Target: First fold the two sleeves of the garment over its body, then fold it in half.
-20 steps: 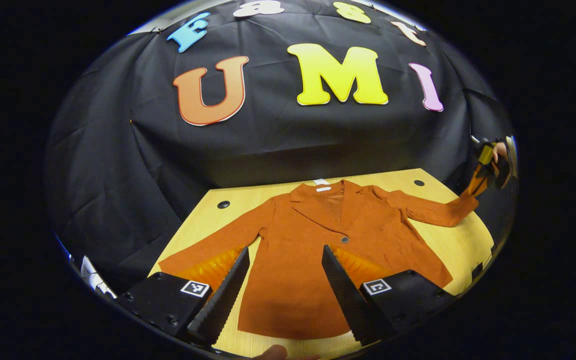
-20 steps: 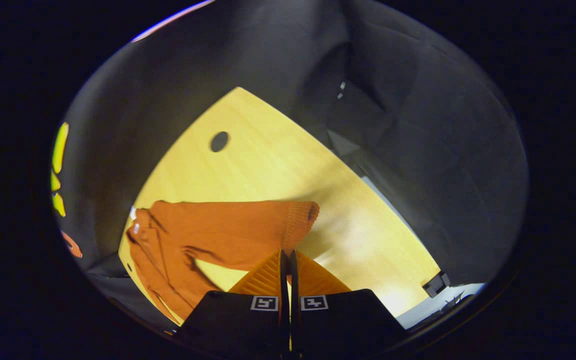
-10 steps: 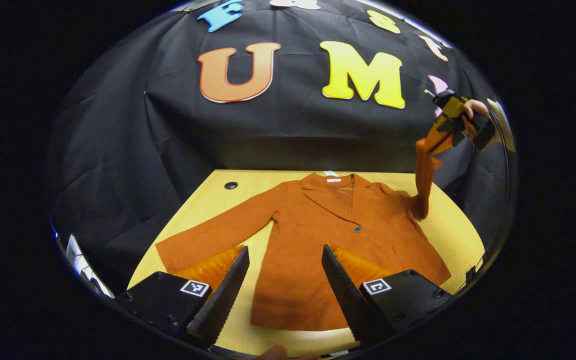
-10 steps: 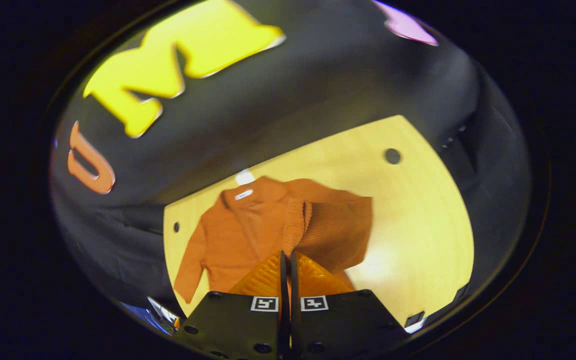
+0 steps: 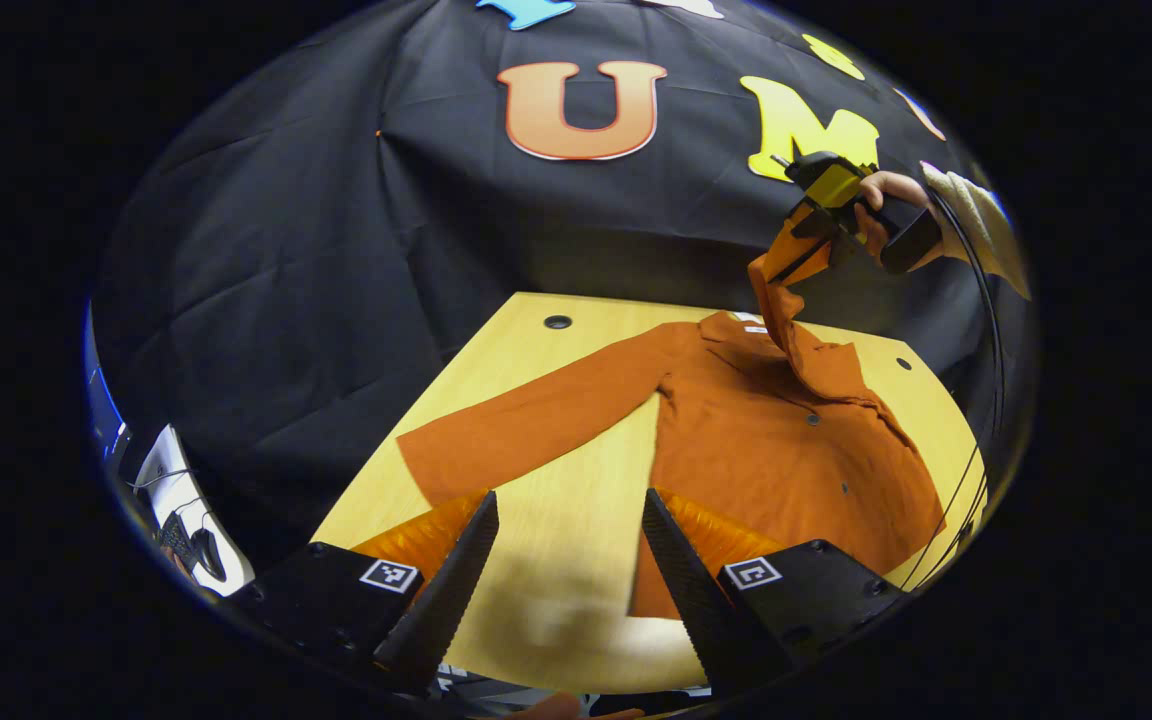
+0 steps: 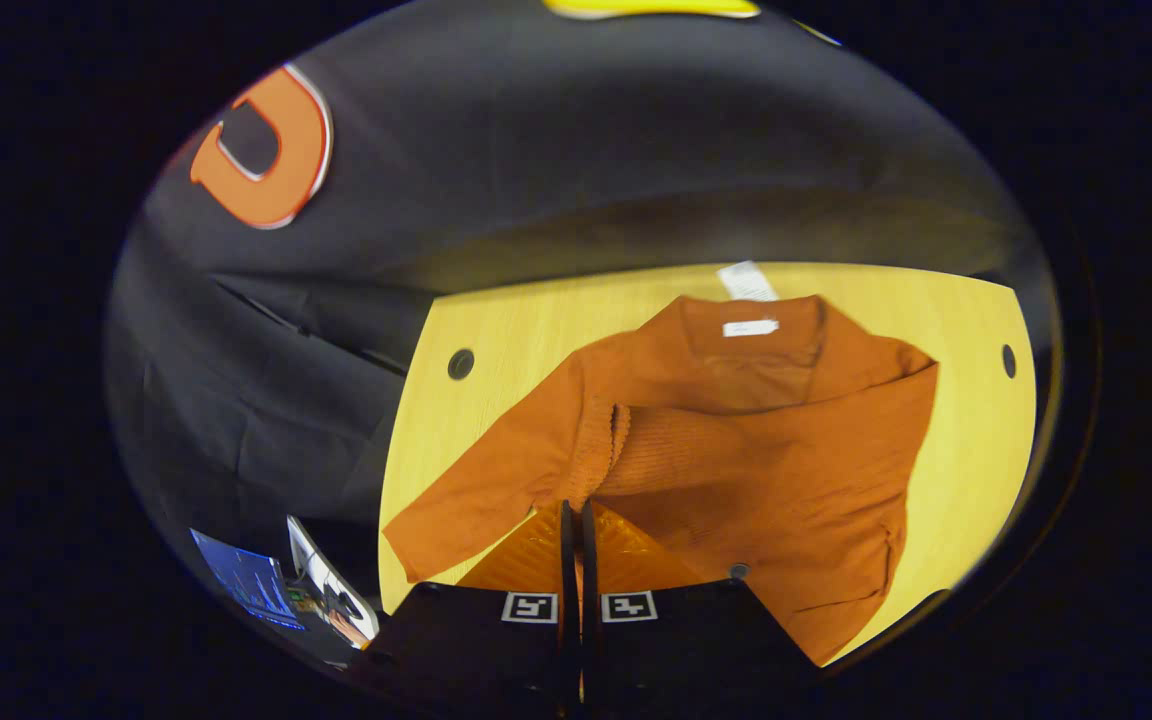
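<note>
- Between the spread fingers of the left hand-held gripper, which grasps nothing, lies bare worktop; the jacket lies just beyond its fingertips, toward the booth wall.
- At the right hand-held gripper the fingers are clenched on the cuff of the jacket's right sleeve, which drapes from the tips across the jacket's chest.
- Left gripper view shows what the other does not: the right hand-held gripper raised above the jacket's collar, held by a hand in a pale sleeve, the jacket sleeve hanging from it down to the shoulder.
- Right gripper view looks down on the jacket, showing its white neck label and a screen beyond the worktop's edge.
- Left of the jacket's body, the other sleeve lies flat and outstretched on the worktop.
</note>
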A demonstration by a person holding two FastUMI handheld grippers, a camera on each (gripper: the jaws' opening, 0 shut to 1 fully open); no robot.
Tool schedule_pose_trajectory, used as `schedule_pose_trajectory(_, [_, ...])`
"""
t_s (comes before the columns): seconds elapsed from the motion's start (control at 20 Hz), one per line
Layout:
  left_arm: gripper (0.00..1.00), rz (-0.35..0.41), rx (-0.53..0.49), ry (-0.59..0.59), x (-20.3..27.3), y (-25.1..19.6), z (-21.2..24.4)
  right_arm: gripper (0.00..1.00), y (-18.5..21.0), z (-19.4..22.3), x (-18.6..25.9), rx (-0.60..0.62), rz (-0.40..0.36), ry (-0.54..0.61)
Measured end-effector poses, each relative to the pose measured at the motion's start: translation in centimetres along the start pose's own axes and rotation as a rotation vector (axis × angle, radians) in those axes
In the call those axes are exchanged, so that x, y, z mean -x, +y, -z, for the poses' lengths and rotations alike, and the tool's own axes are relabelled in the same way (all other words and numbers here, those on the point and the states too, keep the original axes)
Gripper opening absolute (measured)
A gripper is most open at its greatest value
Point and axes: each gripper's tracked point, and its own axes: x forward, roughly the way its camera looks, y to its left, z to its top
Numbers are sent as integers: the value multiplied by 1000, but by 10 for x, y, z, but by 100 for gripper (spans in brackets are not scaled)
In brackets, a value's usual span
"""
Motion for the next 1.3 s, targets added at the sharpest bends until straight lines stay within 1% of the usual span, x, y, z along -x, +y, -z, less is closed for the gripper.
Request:
schedule_pose_trajectory(0.15, [95, -31, 10, 26, -6, 22, 11, 1, 7, 5, -53, -4, 37, 39])
schedule_pose_trajectory(0.25, [95, -39, 28, 42, -10, 30, 16, 4, 4, 4, -75, -30, 68, 40])
schedule_pose_trajectory(0.3, [95, -42, 39, 53, -12, 33, 19, 6, -1, 2, -80, -43, 80, 39])
schedule_pose_trajectory(0.35, [95, -43, 50, 61, -14, 34, 20, 6, 0, 4, -85, -59, 72, 41])
schedule_pose_trajectory(0.4, [95, -45, 58, 67, -16, 35, 21, 10, 3, 5, -85, -60, 61, 47])
schedule_pose_trajectory(0.5, [95, -42, 71, 80, -20, 33, 23, 10, 6, 1, -79, -44, 39, 27])
schedule_pose_trajectory(0.55, [95, -27, 88, 93, -22, 28, 24, 15, 7, -3, -77, -41, 34, 15])
schedule_pose_trajectory(0.6, [95, -8, 110, 118, -24, 21, 27, 17, 11, -7, -71, -42, 20, 1])
schedule_pose_trajectory(0.7, [95, -9, 145, 150, -27, 17, 31, 28, 13, -6, -67, -36, 7, -6])
schedule_pose_trajectory(0.75, [95, -15, 159, 166, -29, 15, 32, 49, 12, -3, -62, -29, 7, 0])
schedule_pose_trajectory(0.8, [95, -24, 170, 186, -31, 16, 34, 57, 11, 1, -55, -23, 3, 5])
schedule_pose_trajectory(0.9, [95, -100, 187, 272, -35, 32, 48, 67, 4, 9, -45, 5, 7, 9])
schedule_pose_trajectory(0.95, [95, -120, 203, 313, -39, 36, 55, 72, 3, 14, -38, 18, -3, 5])
schedule_pose_trajectory(1.0, [95, -126, 223, 337, -47, 37, 57, 81, -2, 18, -30, 27, -1, -2])
schedule_pose_trajectory(1.05, [95, -142, 229, 351, -53, 42, 56, 100, -11, 26, -22, 30, 11, 1])
schedule_pose_trajectory(1.15, [95, -193, 226, 382, -67, 59, 54, 98, -30, 38, -7, 36, 33, -16])
schedule_pose_trajectory(1.2, [95, -218, 235, 396, -77, 68, 54, 98, -46, 44, 1, 44, 67, -32])
schedule_pose_trajectory(1.3, [95, -253, 293, 450, -97, 82, 60, 98, -73, 64, 13, 71, 98, -50])
